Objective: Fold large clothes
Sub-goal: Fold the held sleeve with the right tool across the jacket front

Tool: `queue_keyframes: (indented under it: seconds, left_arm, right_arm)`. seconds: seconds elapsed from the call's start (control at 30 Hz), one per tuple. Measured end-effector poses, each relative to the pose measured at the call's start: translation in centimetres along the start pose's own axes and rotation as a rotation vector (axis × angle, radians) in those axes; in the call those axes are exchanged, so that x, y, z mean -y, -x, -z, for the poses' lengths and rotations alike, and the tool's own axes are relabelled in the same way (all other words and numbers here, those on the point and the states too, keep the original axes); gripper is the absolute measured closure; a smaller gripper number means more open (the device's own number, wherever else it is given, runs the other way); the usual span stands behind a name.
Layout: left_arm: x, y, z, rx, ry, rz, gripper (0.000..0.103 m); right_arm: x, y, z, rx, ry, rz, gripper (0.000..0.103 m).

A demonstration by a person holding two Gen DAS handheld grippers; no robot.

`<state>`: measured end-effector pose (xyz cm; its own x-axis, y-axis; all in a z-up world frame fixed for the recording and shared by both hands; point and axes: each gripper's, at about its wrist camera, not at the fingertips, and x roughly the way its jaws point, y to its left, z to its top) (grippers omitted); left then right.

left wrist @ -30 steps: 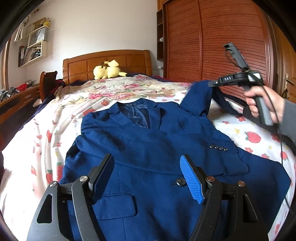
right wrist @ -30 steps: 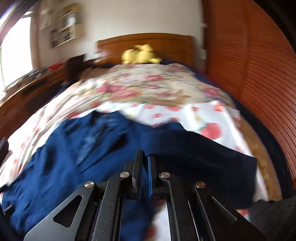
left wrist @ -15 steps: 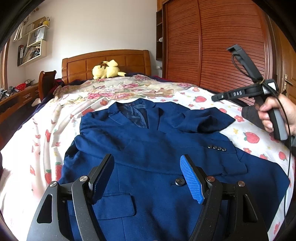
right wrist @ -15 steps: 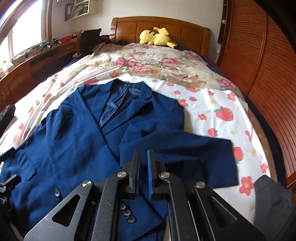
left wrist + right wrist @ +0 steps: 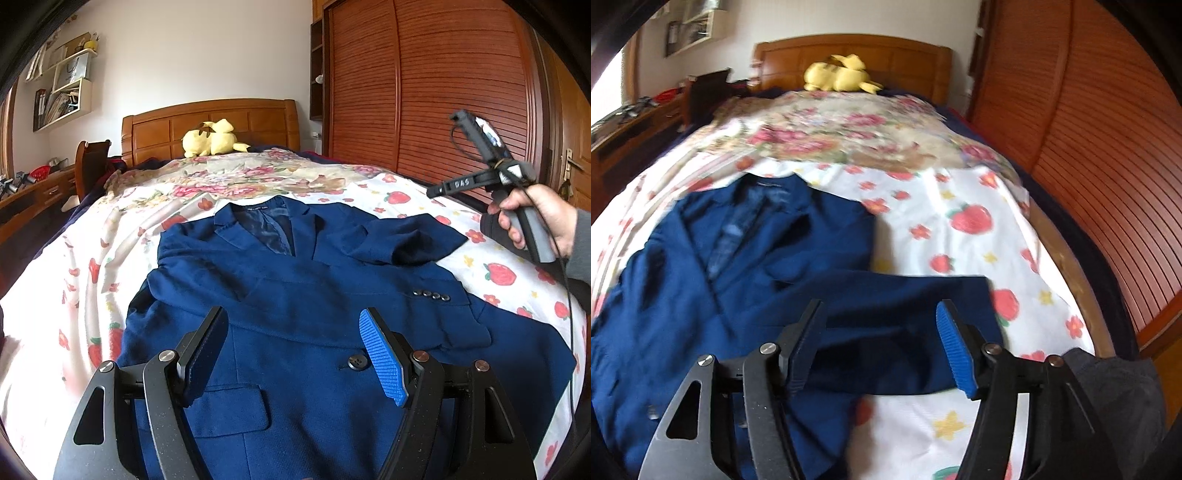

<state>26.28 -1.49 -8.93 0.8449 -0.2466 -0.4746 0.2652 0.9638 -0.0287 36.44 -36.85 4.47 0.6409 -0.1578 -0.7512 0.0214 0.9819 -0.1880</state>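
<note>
Jacket (image 5: 295, 314), navy blue, lies face up on the bed's strawberry-print sheet (image 5: 92, 295), collar toward the wooden headboard (image 5: 210, 122), front closed with one dark button (image 5: 356, 362) showing near its middle. From my left wrist view I note one sleeve (image 5: 413, 240) folded across the chest near the lapel, and a cuff with a row of four small buttons (image 5: 430, 295) lying over the front panel. A flap pocket (image 5: 225, 406) sits low on the near side. My left gripper (image 5: 295, 350) hovers over the lower front of the garment with its jaws well apart and nothing between them; the blue ribbed pad (image 5: 382, 362) touches no cloth that I can see. My right gripper (image 5: 882, 347) has just been opening its jaws; they now stand apart and empty above the folded sleeve (image 5: 905, 306), whose end lies flat on the sheet below them. I cannot tell from this blurred view whether the fingertips touch the fabric. In the left view the person's right hand (image 5: 532, 218) grips the handle of that tool off the jacket's far side, clear of the garment. A yellow plush toy (image 5: 212, 142) rests against the headboard, on a floral quilt (image 5: 258, 177) that covers the far end of the bed. A louvred wooden wardrobe (image 5: 424, 92) stands along the side, and a dark garment (image 5: 1115, 398) lies at the bed's edge beside the right tool.
</note>
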Motion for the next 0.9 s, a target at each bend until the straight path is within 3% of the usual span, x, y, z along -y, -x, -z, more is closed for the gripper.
queue_keyframes:
  seconds: [0.43,0.57,0.7,0.87,0.9]
  left_arm:
    - [-0.1,0.0,-0.2,-0.005,0.005,0.014,0.028]
    - [0.0,0.1,-0.1,-0.003,0.005,0.016,0.028]
    - [0.2,0.1,0.0,-0.004,0.002,0.014,0.028]
    - [0.2,0.1,-0.1,-0.004,0.002,0.012,0.028]
    - [0.2,0.1,-0.1,-0.003,0.002,0.013,0.028]
  right_arm:
    - [9.3,-7.8,3.1,-0.174,-0.205,0.124,0.04]
    - [10.1,-9.0,3.7,-0.206,-0.242,0.124,0.04]
    - [9.1,-10.1,4.2,-0.264,-0.195,0.16,0.04]
    - [8.9,-10.2,4.3,-0.271,-0.188,0.16,0.04]
    - [9.0,-10.3,4.4,-0.272,-0.192,0.153,0.045]
